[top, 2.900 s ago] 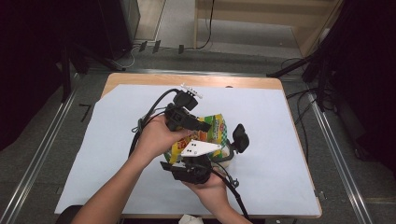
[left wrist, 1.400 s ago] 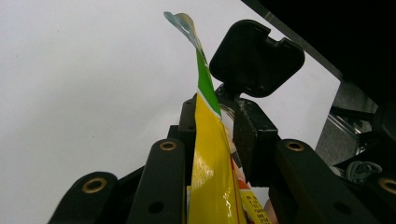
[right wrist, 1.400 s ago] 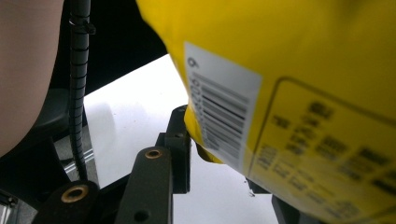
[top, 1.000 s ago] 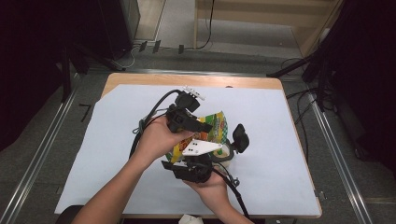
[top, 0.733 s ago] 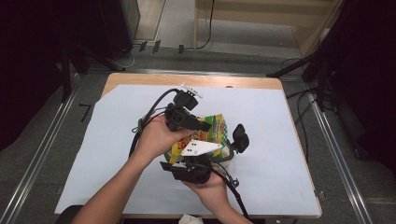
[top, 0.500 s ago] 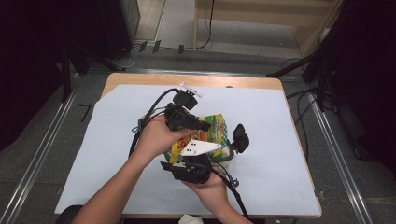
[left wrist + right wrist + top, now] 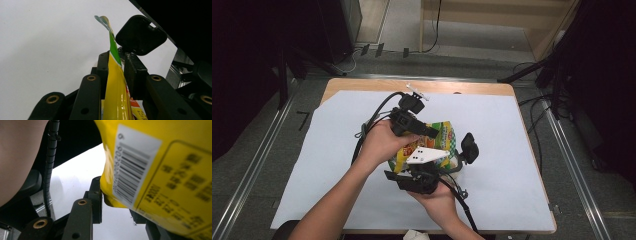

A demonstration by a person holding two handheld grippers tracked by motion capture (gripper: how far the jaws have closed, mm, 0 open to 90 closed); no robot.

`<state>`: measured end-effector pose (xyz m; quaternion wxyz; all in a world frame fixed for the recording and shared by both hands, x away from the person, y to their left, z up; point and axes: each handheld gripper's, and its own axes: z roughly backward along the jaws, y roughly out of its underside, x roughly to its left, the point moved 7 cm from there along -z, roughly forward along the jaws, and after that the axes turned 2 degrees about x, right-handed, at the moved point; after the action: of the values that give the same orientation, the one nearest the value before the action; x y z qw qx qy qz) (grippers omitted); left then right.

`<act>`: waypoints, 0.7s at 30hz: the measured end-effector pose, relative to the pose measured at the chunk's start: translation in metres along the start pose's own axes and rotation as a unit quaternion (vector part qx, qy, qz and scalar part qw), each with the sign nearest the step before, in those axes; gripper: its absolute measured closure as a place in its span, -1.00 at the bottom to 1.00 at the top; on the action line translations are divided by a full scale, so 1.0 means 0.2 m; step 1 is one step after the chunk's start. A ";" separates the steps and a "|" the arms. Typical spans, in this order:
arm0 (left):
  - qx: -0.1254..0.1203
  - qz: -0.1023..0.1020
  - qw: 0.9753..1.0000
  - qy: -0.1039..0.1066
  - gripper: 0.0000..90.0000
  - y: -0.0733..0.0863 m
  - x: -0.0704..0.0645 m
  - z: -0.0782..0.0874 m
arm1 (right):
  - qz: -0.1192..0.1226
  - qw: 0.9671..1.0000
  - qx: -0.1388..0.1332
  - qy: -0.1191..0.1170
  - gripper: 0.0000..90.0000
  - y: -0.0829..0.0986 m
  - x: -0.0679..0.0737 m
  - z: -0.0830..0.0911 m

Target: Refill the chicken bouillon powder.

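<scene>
Clamping both black jaws of the left gripper (image 7: 116, 65) flat against a yellow-and-green snack bag (image 7: 115, 87), with the bag's thin sealed edge standing up between them and its crimped tip rising past the jaw ends. Pinching the same snack bag (image 7: 160, 170) in the right gripper (image 7: 113, 202) as well: near jaw pressed to the yellow film just beside the barcode label (image 7: 130, 170), far jaw mostly hidden behind the bag, so closed on it as far as can be told. Held above the table, bag (image 7: 437, 145) caught between the two tools near the middle of the sheet, left gripper (image 7: 419, 129) on its upper side, right gripper (image 7: 434, 167) under and in front, topped by its grey three-cornered plate. Wrapped around the handles, the left hand (image 7: 379, 142) and right hand (image 7: 437, 197), forearms entering from the bottom edge, black cables looping off both tools.

Spread beneath, a pale sheet (image 7: 337, 165) covering nearly all of a wooden table (image 7: 472, 88), bare wood showing along the far edge. Flanking the table, metal rails on grey floor; beyond, dark equipment, floor cables and a light wooden frame. Contents of the bag: cannot tell.
</scene>
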<state>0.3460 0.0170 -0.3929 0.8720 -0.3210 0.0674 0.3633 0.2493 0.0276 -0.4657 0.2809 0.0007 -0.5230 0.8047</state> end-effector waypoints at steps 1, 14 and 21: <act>0.000 0.001 1.000 -0.001 0.68 -0.01 0.00 0.00 | -0.001 1.000 0.000 0.001 0.53 0.00 0.00 0.00; -0.012 0.008 1.000 0.013 0.67 -0.02 0.01 -0.02 | -0.003 1.000 0.004 0.003 0.53 0.00 -0.04 0.00; -0.011 -0.010 1.000 0.002 0.66 -0.02 0.00 0.00 | -0.003 1.000 0.000 0.001 0.53 -0.01 -0.03 -0.01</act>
<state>0.3474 0.0151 -0.3905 0.8719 -0.3321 0.0615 0.3547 0.2564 0.0268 -0.4664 0.2837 0.0017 -0.5232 0.8036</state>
